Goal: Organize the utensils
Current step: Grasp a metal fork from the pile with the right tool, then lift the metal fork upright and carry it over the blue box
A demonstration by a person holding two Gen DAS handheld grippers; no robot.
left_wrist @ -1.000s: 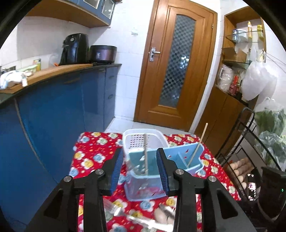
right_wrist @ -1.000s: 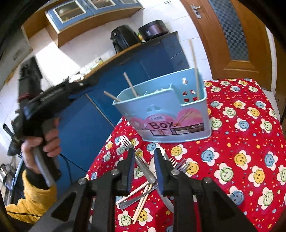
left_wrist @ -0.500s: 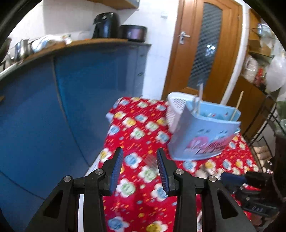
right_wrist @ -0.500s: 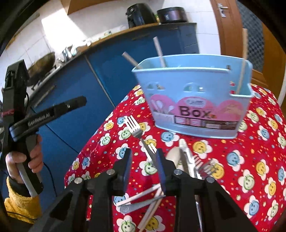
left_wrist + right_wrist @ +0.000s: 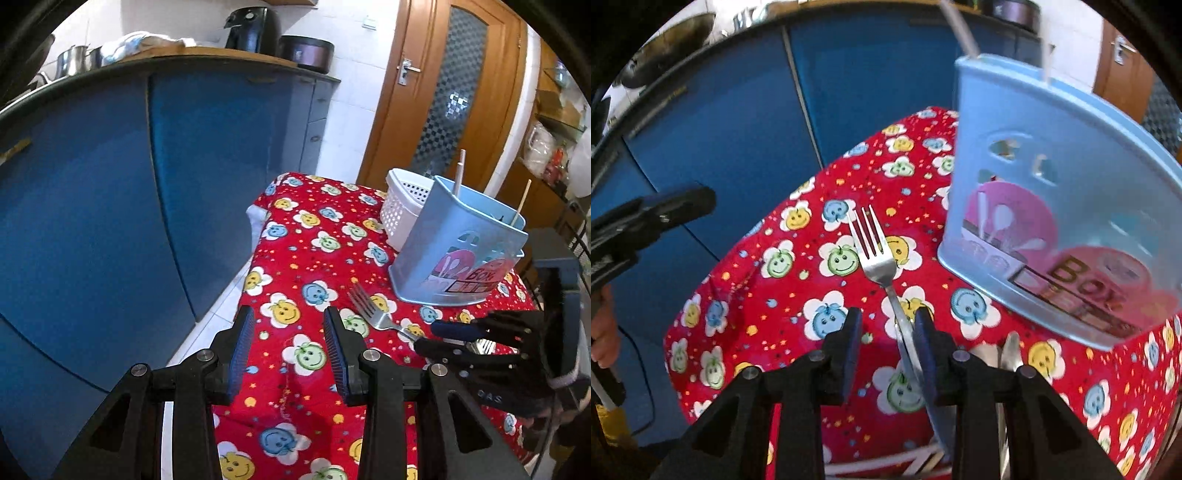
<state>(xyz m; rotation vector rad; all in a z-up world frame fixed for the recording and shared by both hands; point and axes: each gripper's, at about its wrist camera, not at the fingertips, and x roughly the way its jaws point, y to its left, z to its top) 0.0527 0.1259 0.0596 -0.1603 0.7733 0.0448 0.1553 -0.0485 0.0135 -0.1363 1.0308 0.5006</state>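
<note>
One blue utensil box [image 5: 454,254] and one white perforated basket [image 5: 402,206] stand on the bench; two wooden chopsticks [image 5: 459,171] rise from the box; one fork [image 5: 875,258] lies clear of an uncountable cutlery heap [image 5: 1004,354]

Both hand-held grippers are black plastic. The left hand-held gripper [image 5: 289,350] has ribbed blue pads [image 5: 242,350] and silver screws [image 5: 204,355]; the right hand-held gripper [image 5: 886,345] matches. A yellow sleeve [image 5: 609,424] shows.
</note>
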